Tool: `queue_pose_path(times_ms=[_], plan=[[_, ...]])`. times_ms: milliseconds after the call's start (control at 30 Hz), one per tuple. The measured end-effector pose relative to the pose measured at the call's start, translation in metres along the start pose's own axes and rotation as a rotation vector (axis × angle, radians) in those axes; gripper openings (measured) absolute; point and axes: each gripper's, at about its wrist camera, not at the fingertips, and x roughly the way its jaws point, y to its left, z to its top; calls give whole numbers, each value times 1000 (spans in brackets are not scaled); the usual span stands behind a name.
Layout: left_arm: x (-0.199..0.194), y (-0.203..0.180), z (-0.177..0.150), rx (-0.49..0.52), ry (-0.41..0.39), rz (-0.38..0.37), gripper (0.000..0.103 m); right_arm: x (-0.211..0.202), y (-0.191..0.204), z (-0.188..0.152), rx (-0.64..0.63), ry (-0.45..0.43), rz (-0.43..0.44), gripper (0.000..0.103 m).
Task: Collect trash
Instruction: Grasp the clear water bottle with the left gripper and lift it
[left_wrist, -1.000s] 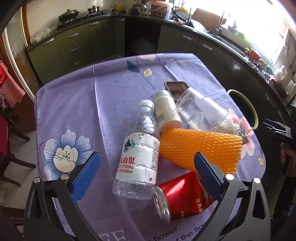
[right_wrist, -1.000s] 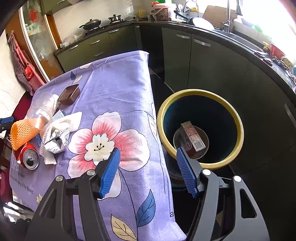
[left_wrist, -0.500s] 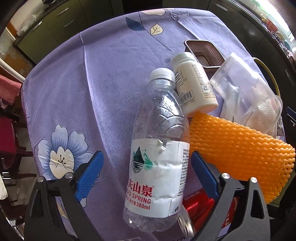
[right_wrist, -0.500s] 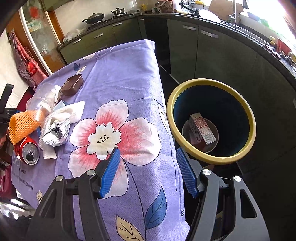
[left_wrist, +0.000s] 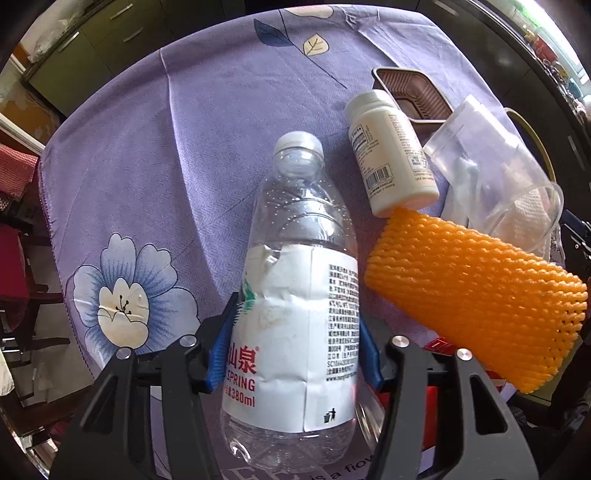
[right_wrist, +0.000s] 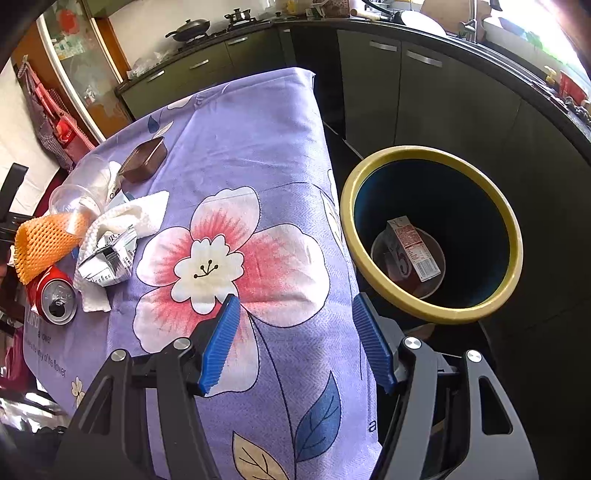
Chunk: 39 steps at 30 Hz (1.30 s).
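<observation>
1. Both blue pads (left_wrist: 221, 343) of the left gripper (left_wrist: 293, 347) press against the labelled body of a clear water bottle (left_wrist: 299, 280), which lies on its side on the purple floral tablecloth (left_wrist: 192, 122), white cap pointing away.
2. Just right of the bottle lie a white pill bottle (left_wrist: 391, 155) and an orange foam fruit net (left_wrist: 476, 299); the net's near end covers part of a red soda can (right_wrist: 51, 295).
3. Beyond these sit a clear plastic cup (left_wrist: 495, 184) and a brown plastic tray (left_wrist: 413, 92).
4. Spread wide and holding nothing, the right gripper (right_wrist: 299, 343) hangs over the tablecloth's right edge.
5. Beside that edge stands a yellow-rimmed bin (right_wrist: 373, 173) with a carton (right_wrist: 413, 247) at the bottom.
6. A crumpled white towel (right_wrist: 136, 214) and a silvery wrapper (right_wrist: 107, 262) lie near the can.
</observation>
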Motion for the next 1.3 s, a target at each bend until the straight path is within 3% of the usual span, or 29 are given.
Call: queue_pose_path(times_ms=[300, 733, 900, 1300], plan=[[-36, 11, -10, -33, -65, -2, 54, 1, 5, 0, -9, 2, 8, 63], [-86, -2, -21, 10, -144, 22, 51, 3, 9, -1, -27, 18, 15, 63], [-77, -11, -26, 46, -98, 55, 51, 5, 10, -2, -37, 31, 24, 63], [-14, -2, -57, 64, 164, 73, 53, 5, 16, -4, -56, 43, 36, 63]])
